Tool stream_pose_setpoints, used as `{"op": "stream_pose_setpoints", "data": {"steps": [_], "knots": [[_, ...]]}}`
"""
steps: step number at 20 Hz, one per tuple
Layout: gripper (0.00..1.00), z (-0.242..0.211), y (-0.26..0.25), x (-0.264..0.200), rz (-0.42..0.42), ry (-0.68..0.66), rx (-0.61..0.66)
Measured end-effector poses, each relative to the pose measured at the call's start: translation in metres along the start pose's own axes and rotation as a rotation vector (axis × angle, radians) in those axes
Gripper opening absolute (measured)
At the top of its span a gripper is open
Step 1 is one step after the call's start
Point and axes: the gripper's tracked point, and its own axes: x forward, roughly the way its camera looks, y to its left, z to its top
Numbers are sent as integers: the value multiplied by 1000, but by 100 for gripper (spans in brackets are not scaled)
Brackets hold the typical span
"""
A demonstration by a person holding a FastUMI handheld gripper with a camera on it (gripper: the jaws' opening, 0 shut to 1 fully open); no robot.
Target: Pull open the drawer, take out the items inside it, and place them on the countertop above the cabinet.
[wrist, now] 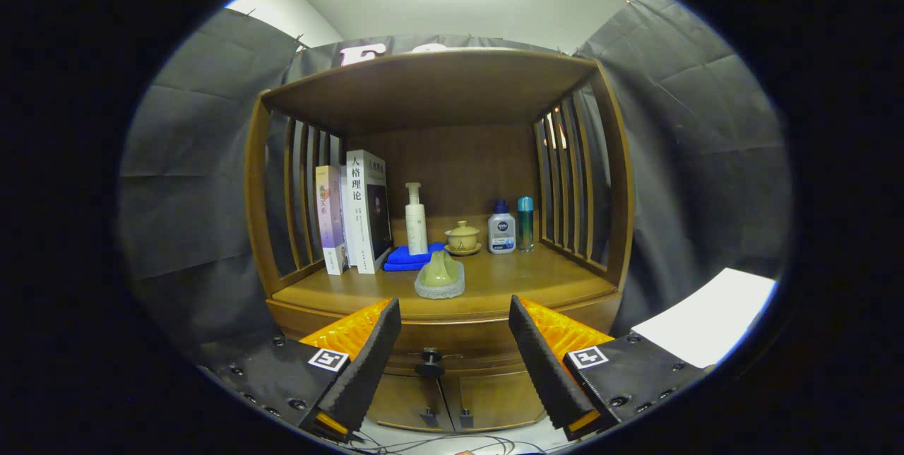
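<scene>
A wooden cabinet stands ahead with its countertop [508,285] under a roofed shelf. Below the countertop runs the drawer [466,345], closed, with a dark round knob [429,362] at its middle. My gripper [455,356] is open, its fingers spread wide with nothing between them. The knob sits between the two fingers, nearer the left one and some way beyond them. The inside of the drawer is hidden.
On the countertop stand two books [357,211], a blue cloth [409,257], a pump bottle [415,222], a lidded yellow cup [462,237], two small bottles [512,225] and an olive object on a grey pad [440,277]. Two lower doors [452,398] sit under the drawer. Cables lie on the floor.
</scene>
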Motion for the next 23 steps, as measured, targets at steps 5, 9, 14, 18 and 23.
{"op": "stream_pose_setpoints", "data": {"steps": [5,9,14,18,23], "knots": [[97,54,10,-55,57,-56,36],[98,96,0,-91,49,-118,42],[98,108,-18,-103,10,-158,88],[98,97,-16,-97,15,-134,137],[98,84,-8,-92,23,-109,69]]}}
